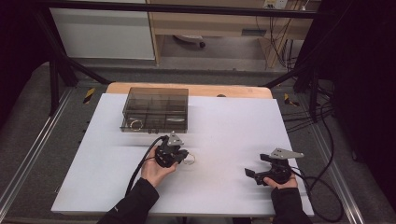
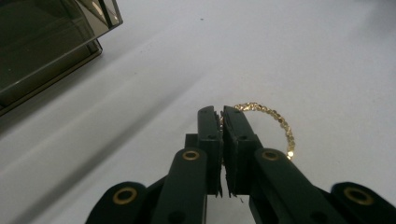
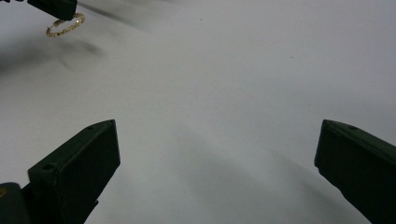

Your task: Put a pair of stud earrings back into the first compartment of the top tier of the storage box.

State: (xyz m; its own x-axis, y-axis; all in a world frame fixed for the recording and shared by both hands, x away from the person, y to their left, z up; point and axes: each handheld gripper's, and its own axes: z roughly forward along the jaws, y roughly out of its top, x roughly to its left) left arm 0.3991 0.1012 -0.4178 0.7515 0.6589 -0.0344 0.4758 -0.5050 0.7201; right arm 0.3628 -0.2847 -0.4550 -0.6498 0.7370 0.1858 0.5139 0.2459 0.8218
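Note:
A thin gold chain bracelet (image 2: 276,125) forms a ring just above the white table, and my left gripper (image 2: 221,116) is shut on its near edge. In the high view that left gripper (image 1: 183,157) sits mid-table with the bracelet (image 1: 190,159) sticking out to its right. The bracelet (image 3: 65,25) also appears at the top left of the right gripper view, hanging from the other gripper's jaw. My right gripper (image 1: 251,173) rests near the front right of the table, open, with nothing between its wide-spread jaws.
A smoky clear compartment box (image 1: 155,109) with its lid down stands at the back of the white table (image 1: 224,121); a gold ring-shaped item (image 1: 135,124) lies in its front left compartment. Cables (image 1: 322,135) trail off the right side.

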